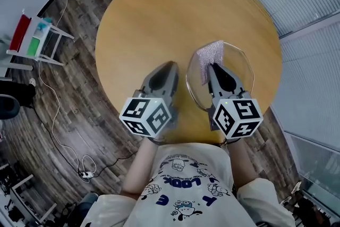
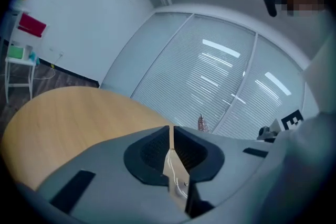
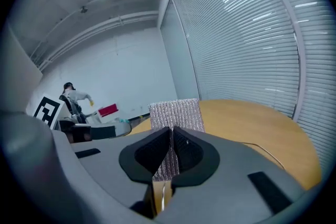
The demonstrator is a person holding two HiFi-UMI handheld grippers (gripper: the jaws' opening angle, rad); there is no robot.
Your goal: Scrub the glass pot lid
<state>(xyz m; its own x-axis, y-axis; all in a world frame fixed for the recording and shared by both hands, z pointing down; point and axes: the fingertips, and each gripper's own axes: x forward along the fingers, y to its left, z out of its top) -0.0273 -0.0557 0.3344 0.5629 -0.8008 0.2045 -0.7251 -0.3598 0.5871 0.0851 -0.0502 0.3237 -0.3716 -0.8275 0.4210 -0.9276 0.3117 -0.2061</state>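
Note:
The glass pot lid (image 1: 189, 86) shows as a clear disc with a thin rim at the right side of the round wooden table (image 1: 138, 24). Part of its rim (image 3: 270, 155) also appears in the right gripper view. My right gripper (image 1: 211, 66) hovers over the lid, shut on a silver mesh scrubbing cloth (image 1: 208, 55) that sticks up past the jaws (image 3: 176, 113). Left of the lid, my left gripper (image 1: 172, 65) has its jaws together (image 2: 171, 131) and nothing shows between them. Whether the lid rests on the table or is lifted, I cannot tell.
A white rack (image 1: 45, 40) with red and green items stands on the wood floor at the left, and a cable (image 1: 48, 98) trails beside it. Window blinds (image 1: 313, 61) run along the right. A person (image 3: 71, 94) stands far off in the room.

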